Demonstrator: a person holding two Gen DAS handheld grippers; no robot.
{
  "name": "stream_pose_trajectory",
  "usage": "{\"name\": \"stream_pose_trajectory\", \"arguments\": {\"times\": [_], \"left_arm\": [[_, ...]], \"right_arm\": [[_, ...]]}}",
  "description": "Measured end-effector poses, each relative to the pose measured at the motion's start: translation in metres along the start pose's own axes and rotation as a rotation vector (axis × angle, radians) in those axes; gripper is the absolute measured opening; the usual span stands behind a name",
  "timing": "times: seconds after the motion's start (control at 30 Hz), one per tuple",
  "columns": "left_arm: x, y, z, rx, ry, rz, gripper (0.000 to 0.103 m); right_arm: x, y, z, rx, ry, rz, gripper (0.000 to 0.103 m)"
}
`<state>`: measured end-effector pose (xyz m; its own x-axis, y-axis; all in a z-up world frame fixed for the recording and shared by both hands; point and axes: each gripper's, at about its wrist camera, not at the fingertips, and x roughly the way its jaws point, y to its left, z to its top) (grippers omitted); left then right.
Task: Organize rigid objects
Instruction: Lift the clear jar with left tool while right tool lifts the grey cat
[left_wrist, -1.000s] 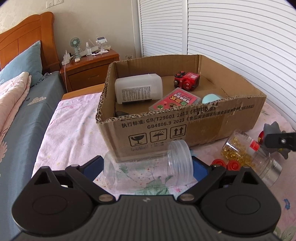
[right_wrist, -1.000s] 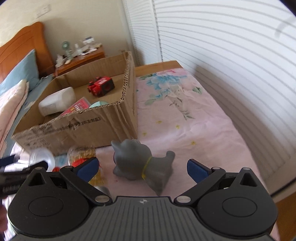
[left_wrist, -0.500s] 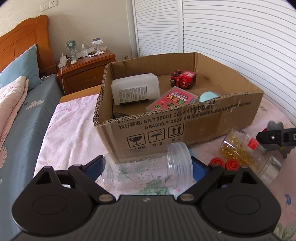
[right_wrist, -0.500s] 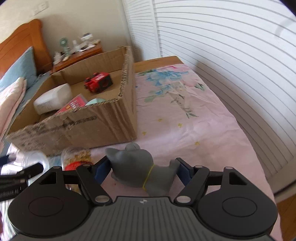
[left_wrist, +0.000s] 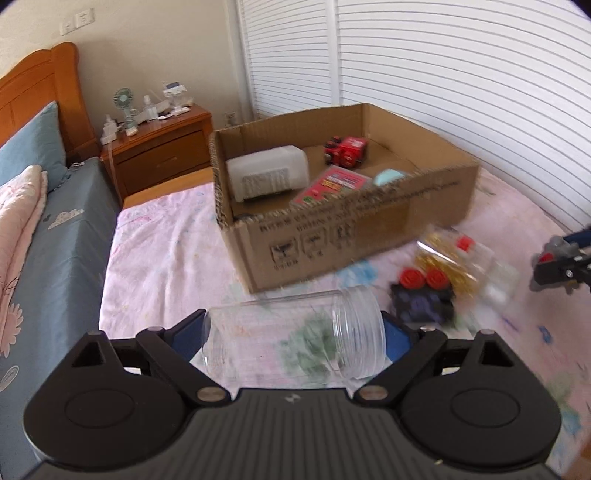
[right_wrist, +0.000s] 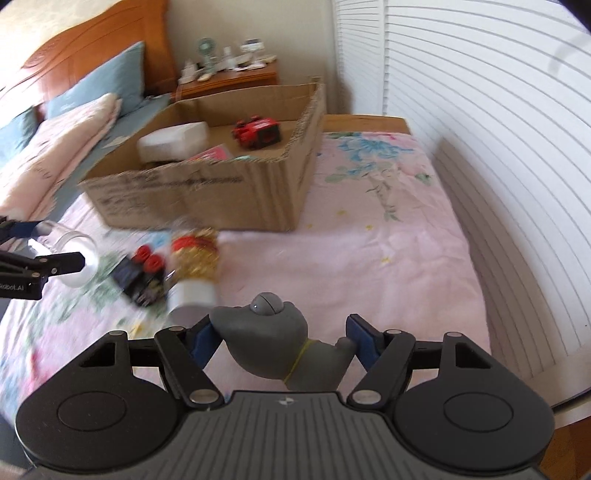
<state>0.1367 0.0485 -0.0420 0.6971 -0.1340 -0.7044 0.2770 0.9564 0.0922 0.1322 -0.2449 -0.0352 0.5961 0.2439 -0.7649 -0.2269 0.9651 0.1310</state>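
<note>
A: The jar (left_wrist: 291, 338) looks like clear glossy plastic with a ribbed threaded mouth, and the box (left_wrist: 354, 240) is raw brown corrugated cardboard, matt, with a rough fluted edge.

B: The gray cat figure (right_wrist: 280, 343) seems matt and smooth, like rubber or soft plastic. The gripper bodies are matt black plastic with ribbed tops and small bright metal pins.

A: The headboard (left_wrist: 40, 85) and nightstand (left_wrist: 162, 147) are varnished wood with a soft sheen. The bed sheet (right_wrist: 369, 251) is printed floral cloth, matt and lightly creased.

B: The bottle (right_wrist: 194, 266) of golden beads is shiny clear plastic, though blurred
</note>
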Motion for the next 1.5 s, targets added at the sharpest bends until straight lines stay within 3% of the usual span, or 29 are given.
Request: {"name": "stream_pose_trajectory", "arguments": {"times": [0.13, 0.23, 0.3, 0.37, 0.43, 0.8, 1.1, 1.27, 1.5], "left_arm": [[-0.009, -0.006, -0.013, 0.029, 0.017, -0.047, 0.093], [-0.008, -0.011, -0.021, 0.034, 0.026, -0.059, 0.094], [-0.006, -0.013, -0.025, 0.027, 0.025, -0.057, 0.094], [-0.006, -0.013, -0.028, 0.013, 0.02, -0.06, 0.094], [-0.006, -0.013, -0.03, 0.001, 0.011, -0.063, 0.094], [0.0, -0.012, -0.035, -0.015, 0.018, -0.055, 0.094], [-0.001, -0.011, -0.044, -0.014, 0.027, -0.064, 0.095], [-0.001, -0.012, -0.043, -0.006, 0.029, -0.061, 0.095], [-0.001, -0.011, -0.039, 0.001, 0.04, -0.068, 0.093]], "right_arm": [[0.0, 0.007, -0.01, -0.047, 0.032, 0.037, 0.077], [0.004, 0.014, -0.015, -0.06, 0.03, 0.015, 0.078], [0.005, 0.017, -0.018, -0.057, 0.032, -0.003, 0.083], [0.003, 0.017, -0.021, -0.039, 0.014, -0.021, 0.098], [0.0, 0.014, -0.026, -0.006, -0.004, -0.028, 0.103], [0.009, 0.018, -0.032, 0.072, 0.012, -0.001, 0.103], [0.02, 0.03, -0.024, 0.054, -0.003, -0.057, 0.101], [0.021, 0.031, -0.023, 0.026, -0.005, -0.114, 0.084], [0.021, 0.029, -0.022, 0.018, -0.005, -0.128, 0.08]]}}
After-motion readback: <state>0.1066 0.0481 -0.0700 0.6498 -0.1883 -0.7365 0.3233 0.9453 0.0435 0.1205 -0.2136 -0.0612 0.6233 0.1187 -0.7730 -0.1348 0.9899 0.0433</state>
